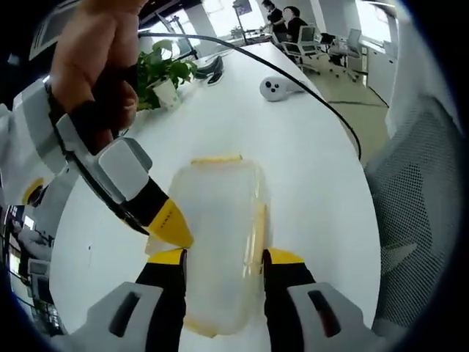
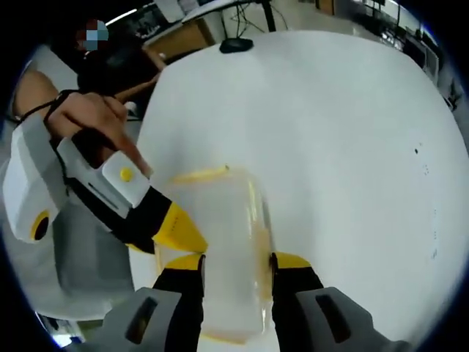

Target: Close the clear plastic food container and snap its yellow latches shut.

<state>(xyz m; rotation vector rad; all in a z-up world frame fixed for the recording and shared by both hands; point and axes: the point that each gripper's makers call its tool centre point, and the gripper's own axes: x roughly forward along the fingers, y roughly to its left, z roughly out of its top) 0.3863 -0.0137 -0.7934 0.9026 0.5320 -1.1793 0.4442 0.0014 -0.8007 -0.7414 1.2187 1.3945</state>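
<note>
You're working at a long white worktop point(image 1: 308, 147). Ahead of you on it sit a potted green plant point(image 1: 163, 73) and a white controller-like object point(image 1: 275, 88) (a black cable point(image 1: 322, 103) trails past). A grey mesh chair point(image 1: 421, 191) stands beside you. Office chairs point(image 1: 315, 44) and bright windows point(image 1: 374, 18) lie beyond.

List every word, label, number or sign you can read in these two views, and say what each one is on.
None can be read.
The clear container with its yellow latches carries no print that I can see.
The white table is bare of markings, apart from a few tiny dark specks in the right gripper view.
The white device has two dark dots, no letters.
The plant pot is too small to tell.
</note>
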